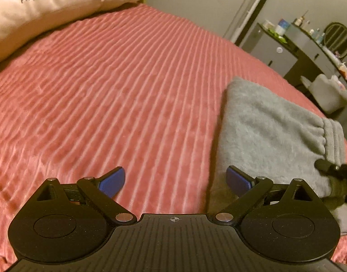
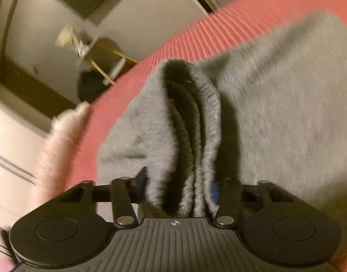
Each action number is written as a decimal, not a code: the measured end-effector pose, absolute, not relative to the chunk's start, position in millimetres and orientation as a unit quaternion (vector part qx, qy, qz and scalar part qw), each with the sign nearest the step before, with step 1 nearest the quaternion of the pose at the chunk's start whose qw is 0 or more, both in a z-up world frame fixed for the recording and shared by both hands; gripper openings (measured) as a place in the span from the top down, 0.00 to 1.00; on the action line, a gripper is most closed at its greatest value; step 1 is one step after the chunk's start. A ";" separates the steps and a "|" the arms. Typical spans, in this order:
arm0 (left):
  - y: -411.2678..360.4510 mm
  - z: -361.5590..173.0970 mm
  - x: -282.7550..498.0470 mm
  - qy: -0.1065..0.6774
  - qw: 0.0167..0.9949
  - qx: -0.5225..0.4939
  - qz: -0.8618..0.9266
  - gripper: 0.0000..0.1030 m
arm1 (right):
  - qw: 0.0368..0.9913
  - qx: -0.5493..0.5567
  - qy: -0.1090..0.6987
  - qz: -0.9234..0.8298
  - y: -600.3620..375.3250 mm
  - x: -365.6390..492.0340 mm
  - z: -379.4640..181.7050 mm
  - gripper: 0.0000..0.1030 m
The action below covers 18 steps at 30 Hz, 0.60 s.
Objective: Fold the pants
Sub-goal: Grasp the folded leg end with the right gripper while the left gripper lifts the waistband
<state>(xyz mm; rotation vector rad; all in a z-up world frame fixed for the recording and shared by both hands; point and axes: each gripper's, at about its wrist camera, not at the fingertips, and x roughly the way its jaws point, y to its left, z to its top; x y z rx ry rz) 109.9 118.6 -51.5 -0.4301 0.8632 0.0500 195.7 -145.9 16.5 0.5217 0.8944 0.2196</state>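
The right claw [image 2: 177, 190] pinches the ribbed cuff of the gray pants [image 1: 271, 131] lying on the pink bed [image 1: 116, 90]. The left claw [image 1: 175, 181] gapes empty. Lift slowly, keeping edges matched.

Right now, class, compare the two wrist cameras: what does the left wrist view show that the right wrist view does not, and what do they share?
Only the left wrist view shows the pillow, the dresser, and the left gripper open, holding nothing. Only the right wrist view shows the right gripper shut on the ribbed waistband, bunched in folds. Both show the grey pants lying on the pink bedspread.
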 end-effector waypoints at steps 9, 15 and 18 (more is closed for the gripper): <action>69.0 -29.8 88.3 0.360 0.921 -0.110 -0.105 0.03 | 0.898 0.248 0.340 0.129 -121.0 194.6 113.4 0.62; 36.9 -32.4 86.1 0.360 0.927 -0.042 -0.094 0.03 | 0.897 0.272 0.316 0.146 -129.1 183.1 142.3 0.62; 31.8 -39.7 92.2 0.361 0.931 -0.040 -0.048 0.04 | 0.899 0.278 0.304 0.146 -137.9 173.3 148.5 0.62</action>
